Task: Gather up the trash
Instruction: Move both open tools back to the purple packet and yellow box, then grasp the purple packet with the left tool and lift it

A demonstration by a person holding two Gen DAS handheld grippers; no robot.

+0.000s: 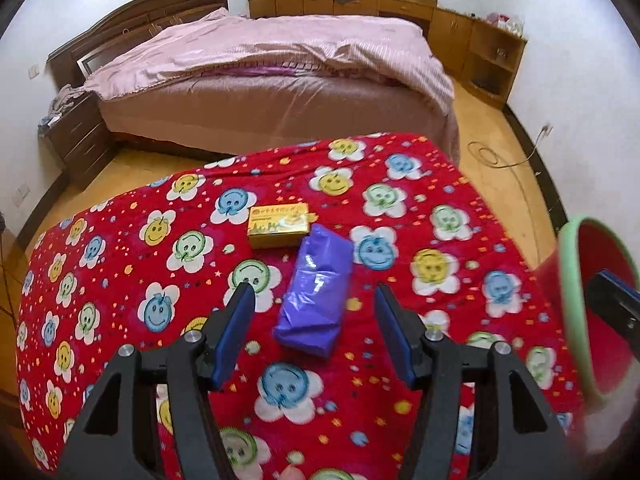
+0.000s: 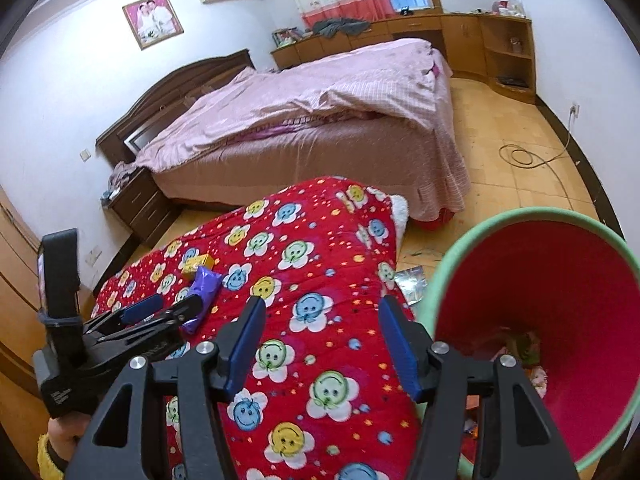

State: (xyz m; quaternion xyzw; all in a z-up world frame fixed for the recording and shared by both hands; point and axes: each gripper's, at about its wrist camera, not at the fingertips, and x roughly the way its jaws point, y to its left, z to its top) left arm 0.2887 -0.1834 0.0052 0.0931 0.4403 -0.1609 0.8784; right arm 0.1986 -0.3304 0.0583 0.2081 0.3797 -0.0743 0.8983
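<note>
A purple plastic packet (image 1: 314,292) lies on the red smiley-flower blanket (image 1: 120,264), with a small yellow box (image 1: 279,225) just beyond it. My left gripper (image 1: 314,304) is open, its fingers either side of the packet's near half, not touching it. It also shows in the right wrist view (image 2: 160,308) beside the packet (image 2: 204,292) and the box (image 2: 196,266). My right gripper (image 2: 322,312) is open and empty over the blanket's right part. A red bin with a green rim (image 2: 540,320) stands tilted at the right, some trash inside; it also shows in the left wrist view (image 1: 592,304).
A bed with a pink cover (image 2: 320,112) lies beyond the blanket. A dark nightstand (image 2: 140,204) stands left of it. Wooden cabinets (image 2: 480,40) line the far wall. A cable (image 2: 528,156) and a shiny wrapper (image 2: 412,284) lie on the wooden floor.
</note>
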